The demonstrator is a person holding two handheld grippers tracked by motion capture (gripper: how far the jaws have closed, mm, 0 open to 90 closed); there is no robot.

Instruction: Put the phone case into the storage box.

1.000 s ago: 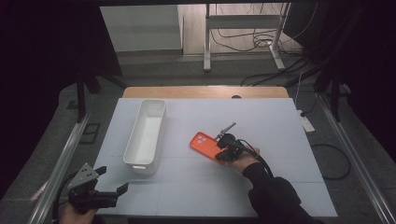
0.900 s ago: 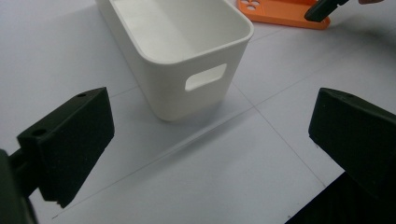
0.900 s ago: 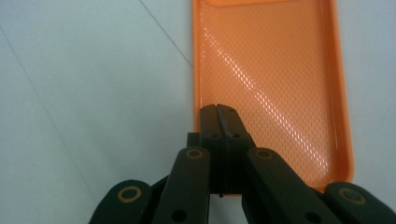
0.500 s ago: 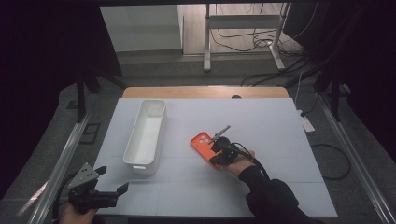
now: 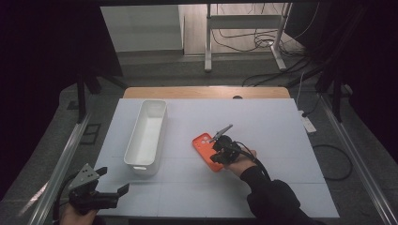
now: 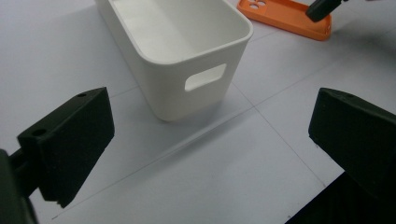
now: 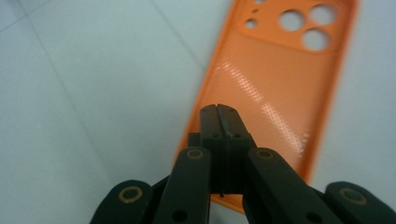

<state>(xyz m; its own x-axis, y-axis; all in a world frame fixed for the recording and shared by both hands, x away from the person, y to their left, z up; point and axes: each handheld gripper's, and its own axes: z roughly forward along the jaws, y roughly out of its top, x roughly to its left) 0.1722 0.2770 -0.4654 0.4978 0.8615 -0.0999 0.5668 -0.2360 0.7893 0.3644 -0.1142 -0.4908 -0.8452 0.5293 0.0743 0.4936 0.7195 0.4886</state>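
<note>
Lab recording bay, dark curtains (image 5: 51,61), metal stand (image 5: 244,35), floor cables (image 5: 253,42)

Table (image 5: 281,187): flat white top with thin seam lines crossing it; a bare wooden strip (image 5: 202,92) shows along its far edge.

Lying directly on it:
- Orange phone case (image 5: 203,146), flat, camera cutouts at its far end. Near end sits under the closed fingertips (image 7: 219,116) of the right gripper (image 5: 219,154); cutouts lie beyond the tips.
- White bin (image 5: 146,136), long, open-topped, with a handle slot in its near end wall. It stands ahead of the spread fingers (image 6: 70,135) of the left gripper (image 5: 101,190), well apart from them, and left of the case.
</note>
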